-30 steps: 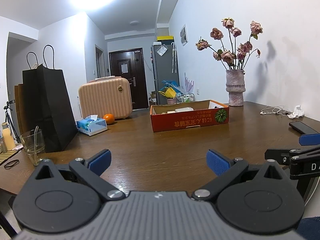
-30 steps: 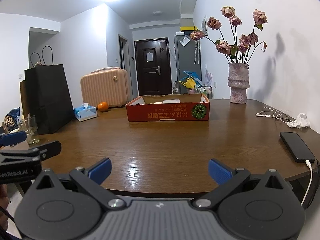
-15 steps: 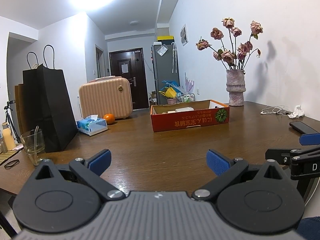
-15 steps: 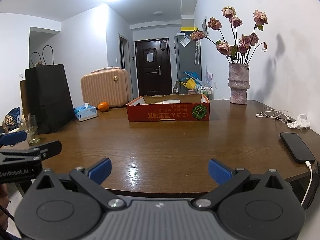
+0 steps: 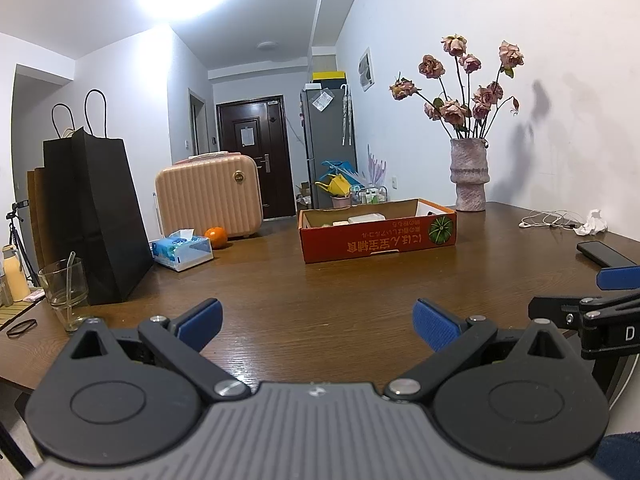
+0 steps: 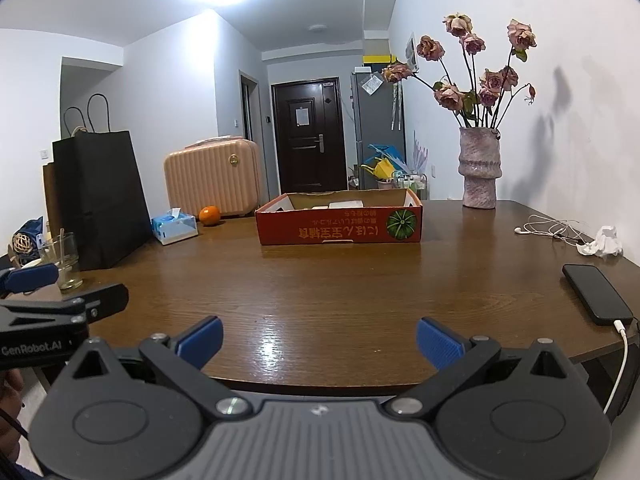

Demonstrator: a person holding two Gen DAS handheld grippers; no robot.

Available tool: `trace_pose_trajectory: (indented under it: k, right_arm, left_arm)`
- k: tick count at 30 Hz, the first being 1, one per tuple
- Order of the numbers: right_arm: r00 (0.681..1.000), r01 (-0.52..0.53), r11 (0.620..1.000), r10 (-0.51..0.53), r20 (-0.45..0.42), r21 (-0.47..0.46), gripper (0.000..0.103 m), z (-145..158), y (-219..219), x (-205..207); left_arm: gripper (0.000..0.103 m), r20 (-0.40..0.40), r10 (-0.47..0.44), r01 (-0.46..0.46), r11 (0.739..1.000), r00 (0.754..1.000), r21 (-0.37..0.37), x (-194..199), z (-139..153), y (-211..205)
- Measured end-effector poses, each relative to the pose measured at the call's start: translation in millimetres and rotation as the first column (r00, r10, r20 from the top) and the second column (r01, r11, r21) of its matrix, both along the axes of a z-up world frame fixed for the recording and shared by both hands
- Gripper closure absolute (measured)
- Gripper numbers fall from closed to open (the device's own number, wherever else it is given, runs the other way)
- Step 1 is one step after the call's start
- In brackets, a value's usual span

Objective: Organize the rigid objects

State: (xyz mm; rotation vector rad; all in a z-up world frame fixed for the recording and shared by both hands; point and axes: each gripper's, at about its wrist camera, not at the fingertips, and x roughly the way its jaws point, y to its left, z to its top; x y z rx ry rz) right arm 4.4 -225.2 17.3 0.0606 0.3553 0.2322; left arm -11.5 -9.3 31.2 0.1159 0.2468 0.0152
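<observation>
Hovering over the near edge of the desk, the left gripper and right gripper both hold their fingers wide apart, empty. Well beyond them sits the red cardboard box, an orange to its left.
</observation>
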Motion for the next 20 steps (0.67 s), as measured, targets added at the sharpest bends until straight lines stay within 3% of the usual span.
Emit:
trace_pose_trajectory:
  k: [20]
  right_arm:
    - [1.000, 0.003, 1.000, -0.003, -0.001, 0.004, 0.000, -0.8, -0.4, -0.2]
  left_arm:
    - [0.000, -0.009, -0.012, 0.012, 1.000, 1.000, 0.000, 1.8, -0.9, -1.0]
